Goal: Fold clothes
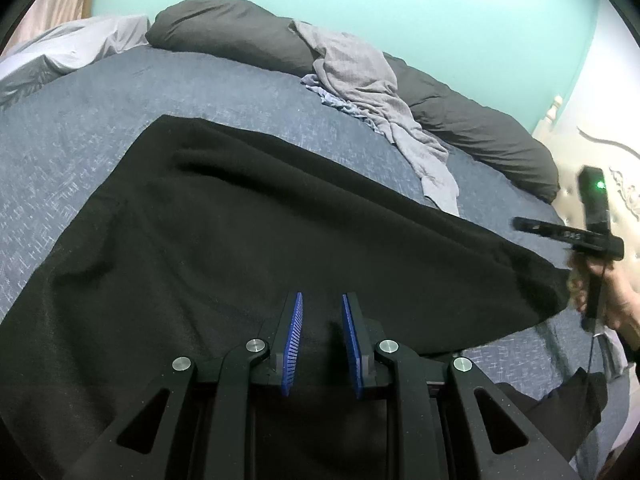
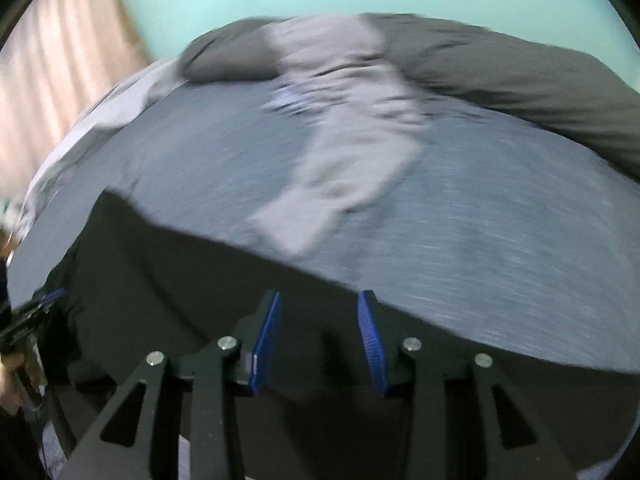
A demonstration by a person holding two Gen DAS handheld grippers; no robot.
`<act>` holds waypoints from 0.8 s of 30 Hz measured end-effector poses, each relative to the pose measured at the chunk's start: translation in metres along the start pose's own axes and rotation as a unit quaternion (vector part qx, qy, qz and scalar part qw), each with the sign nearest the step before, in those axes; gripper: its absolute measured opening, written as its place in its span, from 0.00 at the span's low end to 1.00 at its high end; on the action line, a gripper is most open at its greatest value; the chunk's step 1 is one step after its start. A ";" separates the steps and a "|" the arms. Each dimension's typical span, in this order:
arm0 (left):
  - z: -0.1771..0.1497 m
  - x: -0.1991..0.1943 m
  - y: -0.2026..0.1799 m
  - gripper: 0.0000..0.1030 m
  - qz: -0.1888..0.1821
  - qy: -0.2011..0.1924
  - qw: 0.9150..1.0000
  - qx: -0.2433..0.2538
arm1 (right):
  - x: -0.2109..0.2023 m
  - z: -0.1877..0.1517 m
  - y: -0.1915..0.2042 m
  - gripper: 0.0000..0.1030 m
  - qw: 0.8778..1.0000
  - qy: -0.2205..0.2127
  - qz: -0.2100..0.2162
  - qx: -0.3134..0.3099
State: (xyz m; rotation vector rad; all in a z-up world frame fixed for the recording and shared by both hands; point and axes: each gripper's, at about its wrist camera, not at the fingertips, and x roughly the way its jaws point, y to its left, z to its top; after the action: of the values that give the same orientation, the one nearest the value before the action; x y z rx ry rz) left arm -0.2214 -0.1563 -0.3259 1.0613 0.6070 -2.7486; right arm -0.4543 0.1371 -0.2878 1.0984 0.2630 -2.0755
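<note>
A black garment (image 1: 240, 220) lies spread flat on the bed, its far edge running diagonally; it also fills the lower left of the right wrist view (image 2: 180, 280). My left gripper (image 1: 322, 300) rests low over the near part of the garment. Its blue pads stand a little apart, with black cloth under the gap. My right gripper (image 2: 320, 300) hovers over the garment's right edge with its pads clearly apart and nothing pressed between them; this view is motion-blurred. A hand (image 1: 616, 304) holds that tool at the left wrist view's right edge.
A crumpled grey garment (image 1: 372, 80) lies farther back on the blue-grey bed cover (image 1: 80, 120), draped against a dark grey duvet roll (image 1: 224, 28). Pale bedding (image 1: 60, 48) sits far left. An ornate headboard (image 1: 624, 168) stands on the right, and a curtain (image 2: 48, 60) hangs on the left.
</note>
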 end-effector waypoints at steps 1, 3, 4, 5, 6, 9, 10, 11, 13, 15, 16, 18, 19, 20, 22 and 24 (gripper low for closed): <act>0.000 0.000 0.001 0.21 -0.001 0.000 1.000 -0.001 | 0.010 0.004 0.017 0.39 1.000 0.008 0.010 -0.019; 0.001 -0.001 0.001 0.21 -0.001 -0.001 1.000 -0.002 | 0.032 0.012 0.048 0.39 0.998 0.024 0.022 -0.059; 0.001 0.000 0.001 0.21 -0.001 -0.002 1.000 -0.003 | 0.043 0.016 0.061 0.39 0.996 0.032 0.025 -0.076; 0.001 0.001 0.002 0.21 -0.001 -0.002 1.000 -0.003 | 0.051 0.018 0.071 0.39 0.995 0.039 0.026 -0.091; 0.000 0.003 0.003 0.21 -0.002 0.001 1.000 -0.006 | 0.057 0.020 0.079 0.39 0.993 0.045 0.026 -0.105; -0.003 0.007 0.005 0.21 -0.009 0.009 1.000 -0.015 | 0.080 0.025 0.096 0.39 0.988 0.071 0.020 -0.134; -0.004 0.007 0.005 0.21 -0.011 0.011 1.000 -0.016 | 0.086 0.027 0.100 0.39 0.987 0.077 0.019 -0.141; -0.005 0.007 0.006 0.21 -0.012 0.011 1.000 -0.017 | 0.091 0.029 0.102 0.39 0.986 0.081 0.019 -0.146; -0.004 0.005 0.008 0.21 -0.014 0.009 1.000 -0.022 | 0.098 0.030 0.105 0.19 0.984 0.087 0.018 -0.156; -0.004 0.004 0.011 0.21 -0.015 0.008 0.999 -0.027 | 0.103 0.034 0.108 0.05 0.983 0.087 0.011 -0.162; -0.004 0.003 0.012 0.21 -0.016 0.007 0.999 -0.029 | 0.102 0.036 0.107 0.04 0.983 0.083 0.010 -0.161; -0.004 0.002 0.012 0.21 -0.016 0.007 0.999 -0.030 | 0.100 0.041 0.105 0.03 0.985 0.073 0.008 -0.153; -0.004 0.002 0.012 0.22 -0.016 0.006 0.999 -0.030 | 0.097 0.046 0.102 0.03 0.987 0.062 0.002 -0.150; -0.004 0.002 0.012 0.21 -0.016 0.006 0.999 -0.030 | 0.093 0.050 0.099 0.03 0.988 0.053 -0.002 -0.146; -0.003 0.002 0.012 0.21 -0.016 0.005 0.999 -0.030 | 0.090 0.061 0.092 0.03 0.991 0.041 -0.011 -0.130; -0.003 0.002 0.012 0.21 -0.016 0.005 0.999 -0.030 | 0.087 0.074 0.085 0.03 0.993 0.029 -0.021 -0.112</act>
State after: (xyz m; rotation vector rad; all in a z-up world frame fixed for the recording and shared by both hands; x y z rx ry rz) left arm -0.2177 -0.1657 -0.3329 1.0618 0.7074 -2.7349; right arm -0.4698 -0.0041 -0.2969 1.0251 0.5394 -1.9952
